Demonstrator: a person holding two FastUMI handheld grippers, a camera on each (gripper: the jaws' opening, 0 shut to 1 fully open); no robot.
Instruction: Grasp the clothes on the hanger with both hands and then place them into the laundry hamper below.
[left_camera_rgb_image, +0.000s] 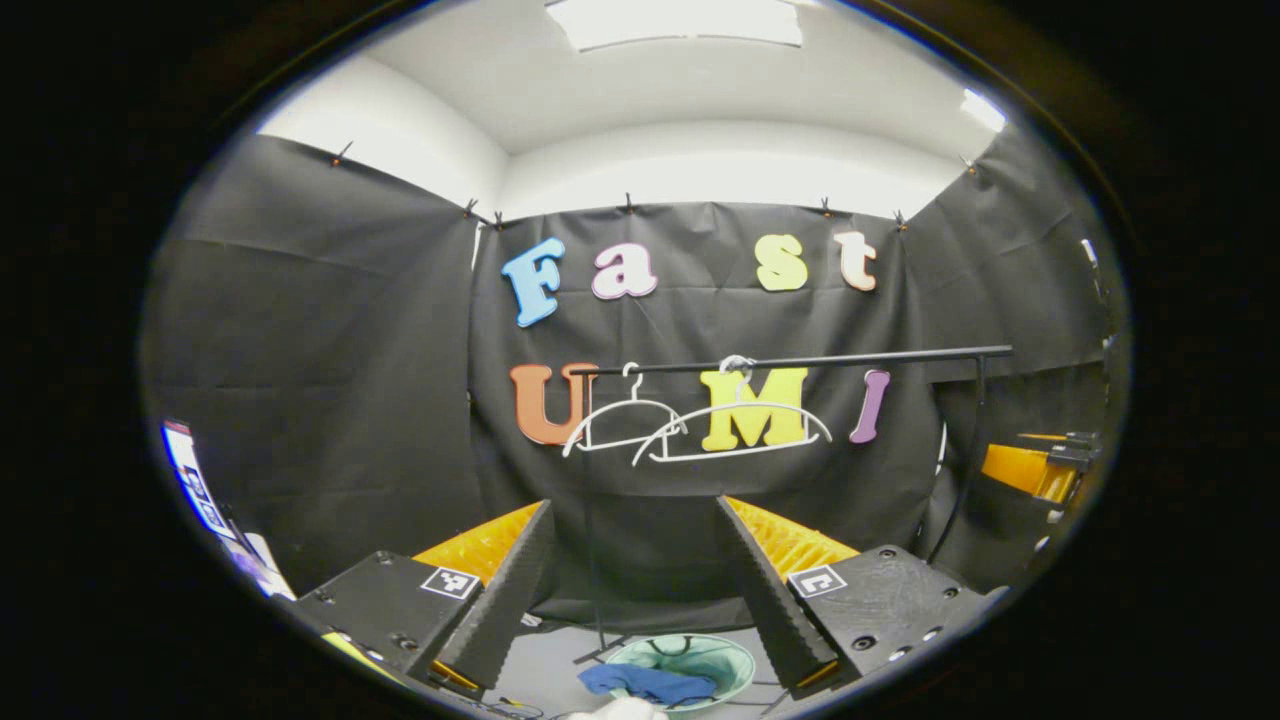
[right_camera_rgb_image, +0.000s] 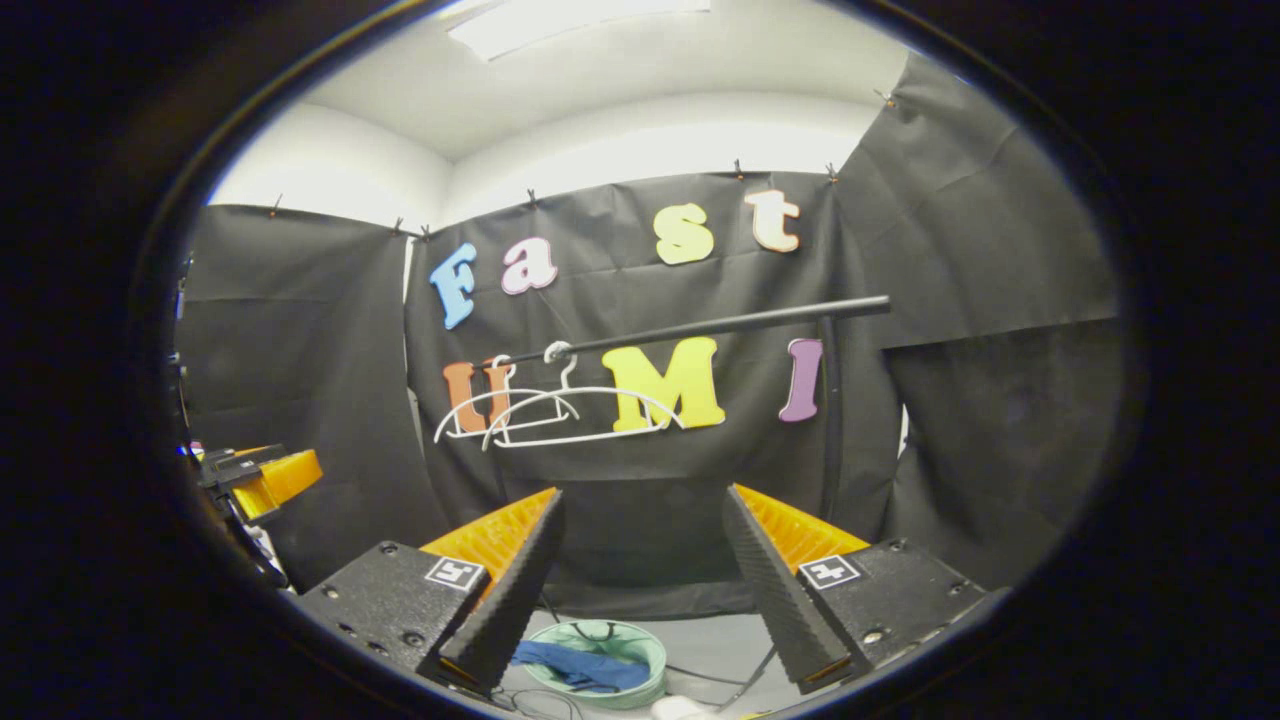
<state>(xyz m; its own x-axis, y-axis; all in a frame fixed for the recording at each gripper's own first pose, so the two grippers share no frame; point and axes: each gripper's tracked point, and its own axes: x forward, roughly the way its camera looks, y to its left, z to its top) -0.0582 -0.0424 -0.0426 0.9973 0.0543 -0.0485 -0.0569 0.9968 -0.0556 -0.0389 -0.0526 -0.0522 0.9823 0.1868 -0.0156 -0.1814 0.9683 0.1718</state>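
Observation:
Two bare white hangers hang on a black rail against the back wall. On the floor below stands a pale green round hamper with blue clothes draped over its rim and inside. My left gripper is open, held back from the rail with nothing between its fingers. My right gripper is open too, and empty. The right gripper also appears at the far right of the left gripper view, and the left gripper at the far left of the right gripper view.
The rail's black upright post stands to the right of the hamper. Thin cables lie on the grey floor. A white object sits at the bottom edge, near the hamper.

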